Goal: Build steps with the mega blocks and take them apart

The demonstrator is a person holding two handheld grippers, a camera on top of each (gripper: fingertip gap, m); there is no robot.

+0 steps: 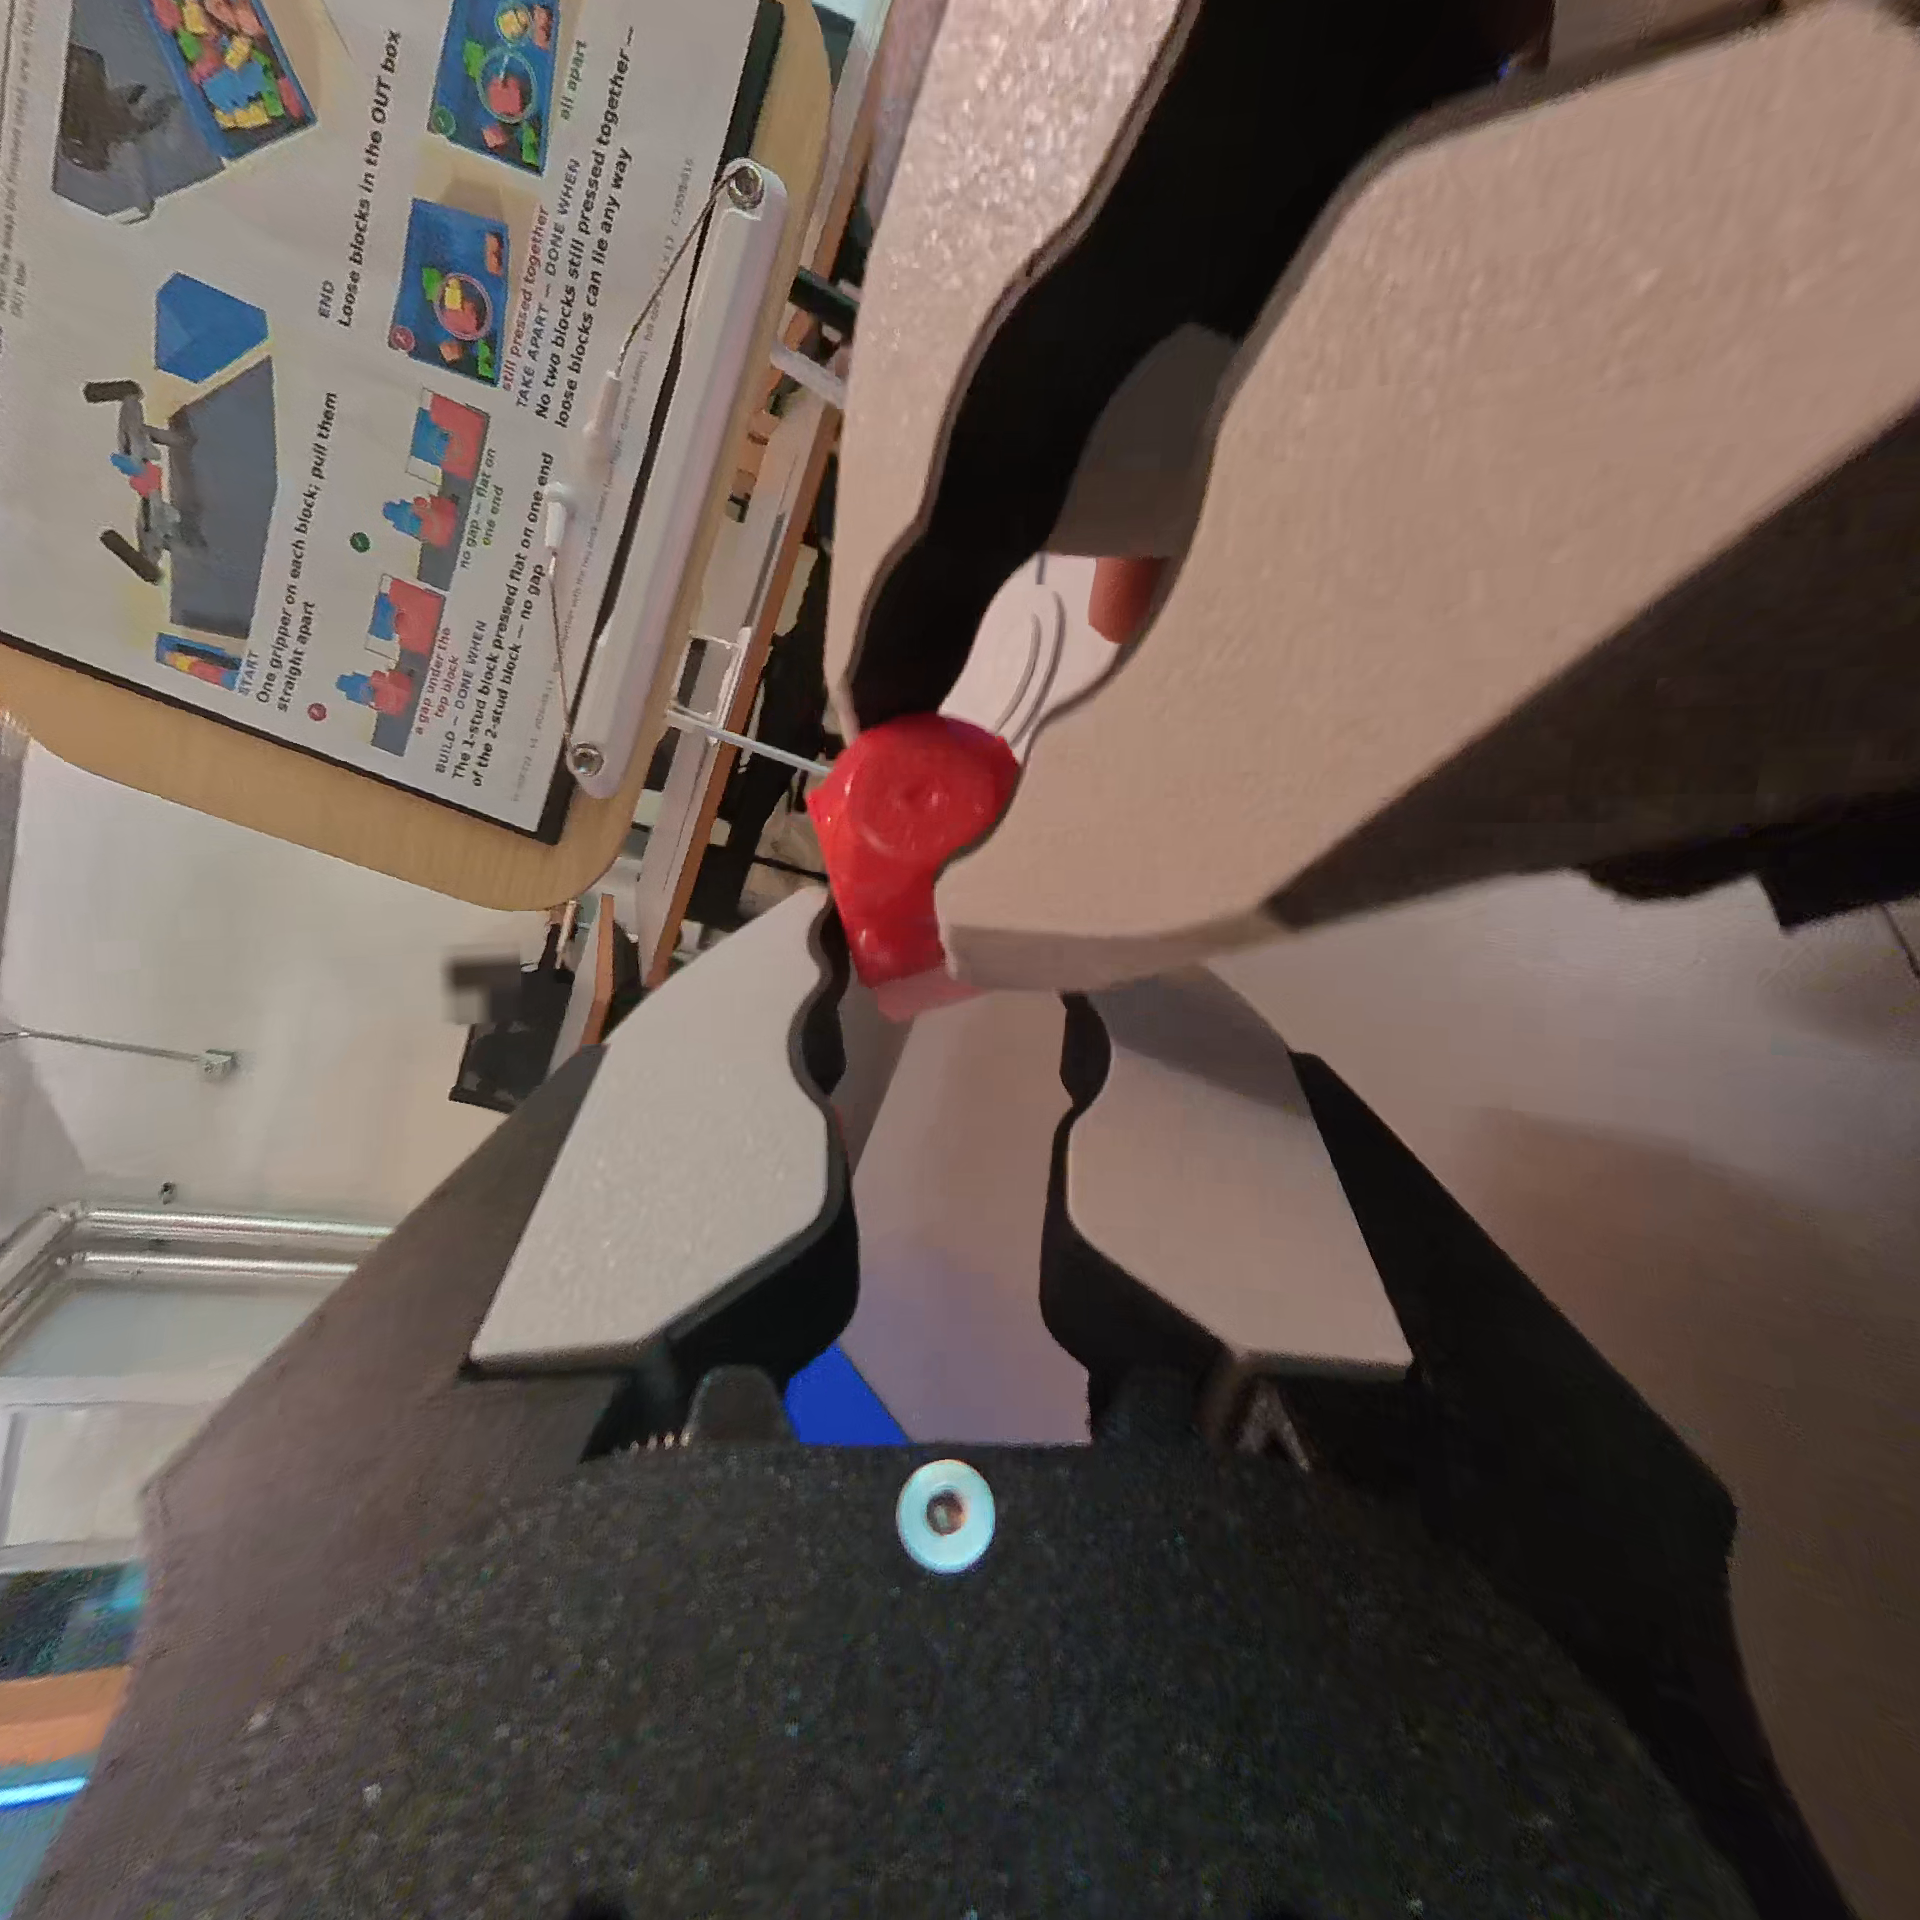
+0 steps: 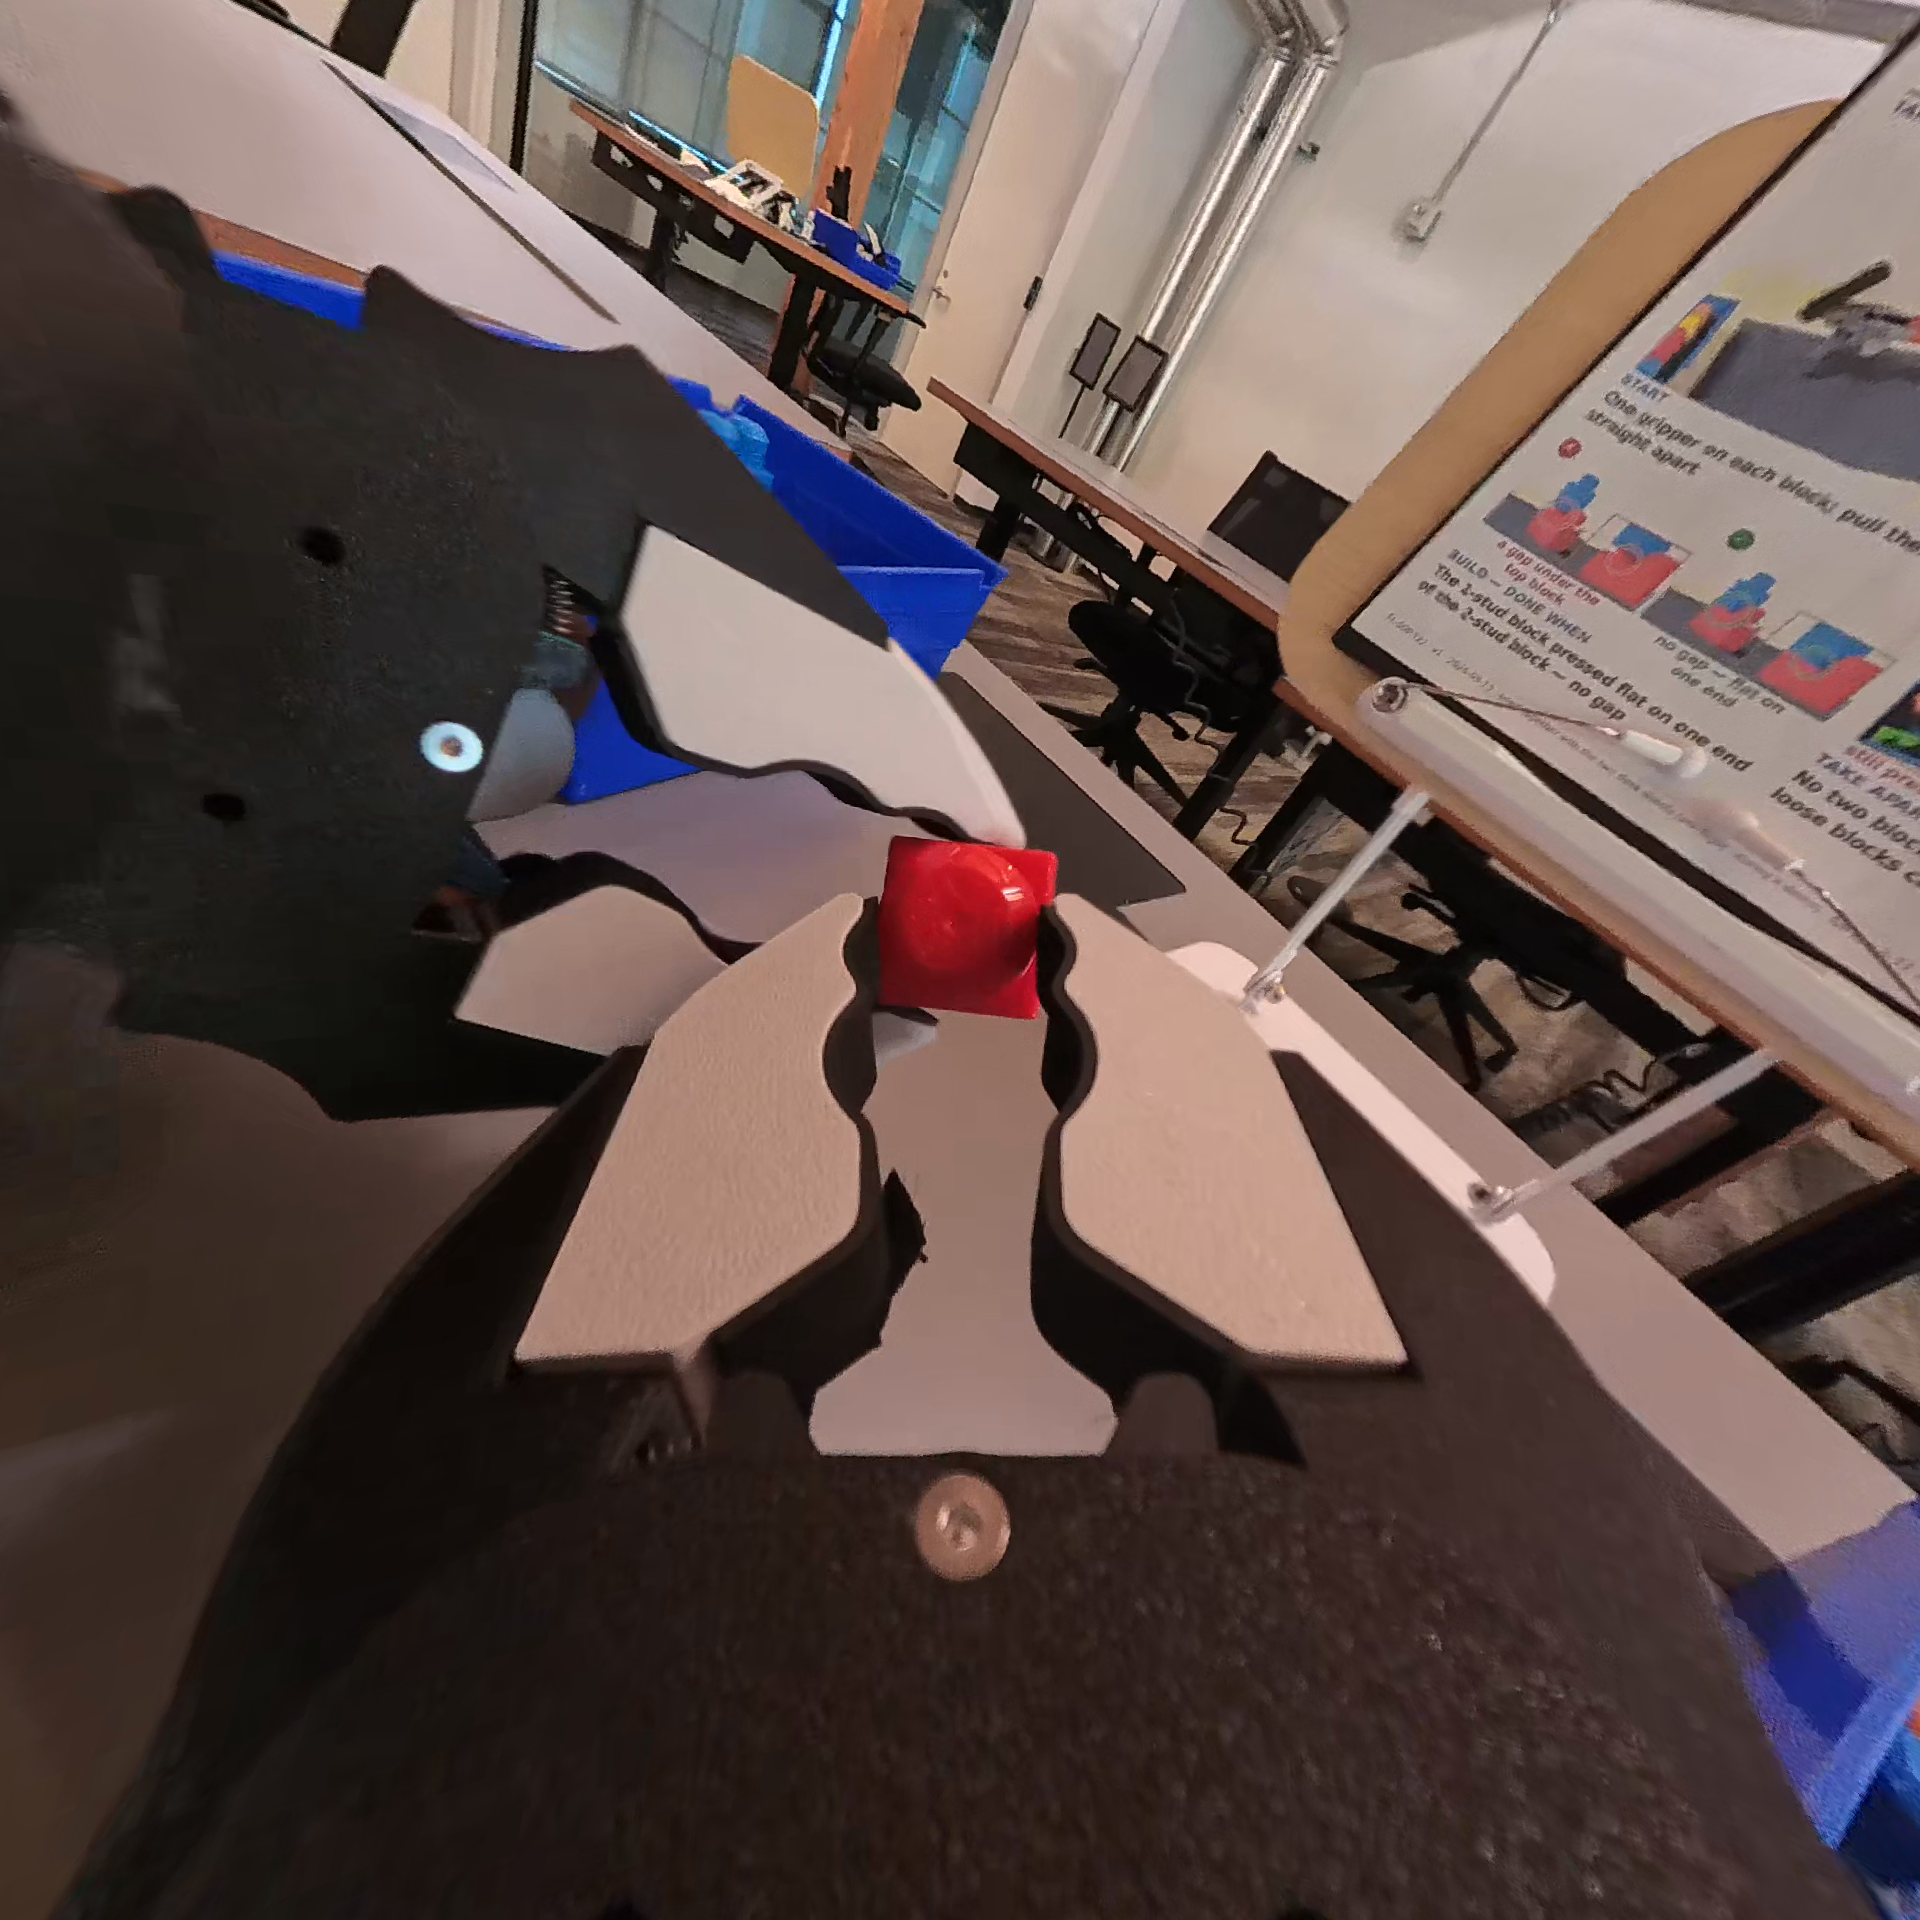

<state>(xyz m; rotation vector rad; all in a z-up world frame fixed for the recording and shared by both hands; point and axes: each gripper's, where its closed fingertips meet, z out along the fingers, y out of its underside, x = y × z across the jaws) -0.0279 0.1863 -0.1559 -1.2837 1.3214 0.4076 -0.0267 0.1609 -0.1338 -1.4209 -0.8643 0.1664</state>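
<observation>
Your worktop [image 2: 1049,717] carries a blue bin [image 2: 883,551] toward its far edge and an instruction board [image 2: 1683,582] on a stand along its right edge. Your right gripper [image 2: 956,935] is clamped on a red block [image 2: 961,930], held above the worktop. Your left gripper [image 2: 914,842] meets the same block from the left, seemingly pinching it, though its fingertips are partly hidden.

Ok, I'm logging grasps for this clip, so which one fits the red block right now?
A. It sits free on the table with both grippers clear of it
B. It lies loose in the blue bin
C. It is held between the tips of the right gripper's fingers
C: in the right wrist view the red block sits pinched at the tips of the right gripper, lifted off the table, with the left gripper closing in on it from the side.
</observation>
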